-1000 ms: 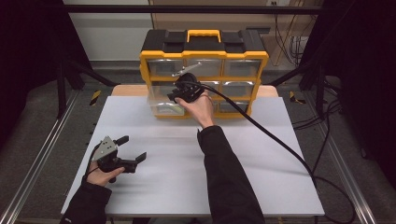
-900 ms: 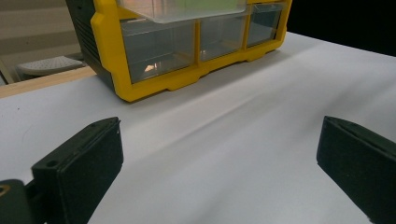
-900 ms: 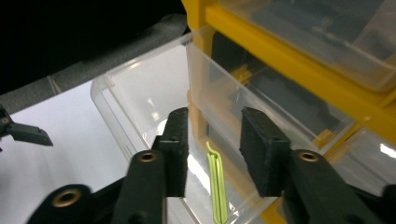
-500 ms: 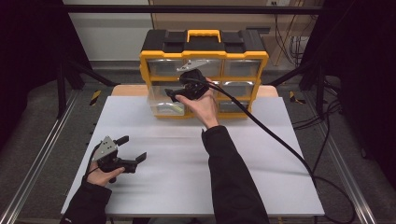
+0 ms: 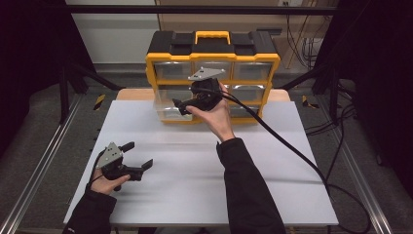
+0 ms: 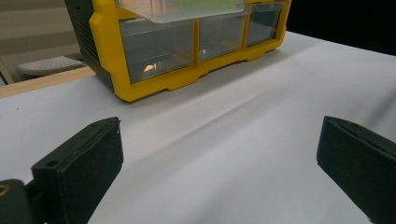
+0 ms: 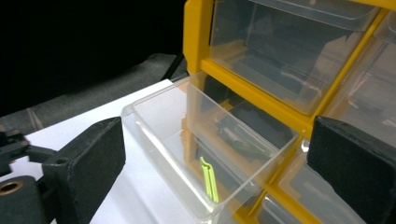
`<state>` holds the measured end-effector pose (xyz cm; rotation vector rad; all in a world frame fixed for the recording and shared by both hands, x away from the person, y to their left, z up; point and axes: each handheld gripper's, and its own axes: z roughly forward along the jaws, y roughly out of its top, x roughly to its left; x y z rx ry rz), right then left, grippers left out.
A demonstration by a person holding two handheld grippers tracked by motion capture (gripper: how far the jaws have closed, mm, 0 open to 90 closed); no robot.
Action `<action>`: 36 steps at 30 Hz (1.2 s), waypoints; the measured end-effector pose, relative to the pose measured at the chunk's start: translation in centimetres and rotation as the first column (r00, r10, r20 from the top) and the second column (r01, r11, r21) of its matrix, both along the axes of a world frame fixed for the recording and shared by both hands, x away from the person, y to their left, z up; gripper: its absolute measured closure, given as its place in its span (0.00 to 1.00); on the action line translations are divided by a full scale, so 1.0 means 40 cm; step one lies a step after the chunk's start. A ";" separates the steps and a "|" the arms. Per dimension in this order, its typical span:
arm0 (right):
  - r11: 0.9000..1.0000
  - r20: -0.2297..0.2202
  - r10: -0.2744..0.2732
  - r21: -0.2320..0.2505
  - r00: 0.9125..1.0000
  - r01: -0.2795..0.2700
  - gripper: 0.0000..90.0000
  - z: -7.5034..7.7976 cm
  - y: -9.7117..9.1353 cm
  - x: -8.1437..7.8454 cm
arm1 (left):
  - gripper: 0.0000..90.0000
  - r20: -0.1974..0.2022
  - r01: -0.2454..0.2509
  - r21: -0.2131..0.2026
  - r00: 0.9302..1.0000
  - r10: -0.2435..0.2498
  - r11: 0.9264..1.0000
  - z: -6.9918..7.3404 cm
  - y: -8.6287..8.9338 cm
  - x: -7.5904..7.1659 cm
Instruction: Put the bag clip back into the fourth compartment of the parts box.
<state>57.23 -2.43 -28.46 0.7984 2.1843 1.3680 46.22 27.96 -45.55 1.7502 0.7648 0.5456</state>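
A yellow and black drawer organizer (image 5: 213,73) with a yellow carry handle on top stands at the far edge of a white table (image 5: 195,195). Its front holds rows of clear plastic drawers set in a yellow frame. One clear drawer (image 5: 168,100), in the middle row at the organizer's left end, is pulled out toward the person and juts over the table. In the right gripper view this open drawer (image 7: 205,154) is see-through, with thin walls, and a slim lime-green item (image 7: 210,179) lies on its floor; what the item is cannot be made out. The right gripper (image 5: 181,106), held in the person's right hand (image 5: 216,113), is raised just in front of the organizer, beside the open drawer, with its jaws spread wide and nothing between them. A thick black cable (image 5: 292,151) trails from it across the table and off the right side. The left gripper (image 5: 138,157), held in the left hand (image 5: 104,180), rests low on the table well in front of the organizer and to its left, its jaws also spread wide and empty.
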 end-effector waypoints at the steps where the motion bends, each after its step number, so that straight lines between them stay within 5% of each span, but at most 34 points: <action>1: 1.000 0.005 0.000 0.003 1.000 0.000 0.05 -0.001 -0.004 -0.005 | 0.00 0.000 0.001 0.001 1.000 -0.001 1.000 0.000 0.000 0.000; 36: 0.996 -0.002 -0.030 0.087 1.000 0.030 0.03 -0.113 -0.192 -0.109 | 0.00 0.000 0.002 0.006 1.000 -0.002 1.000 -0.001 -0.003 0.001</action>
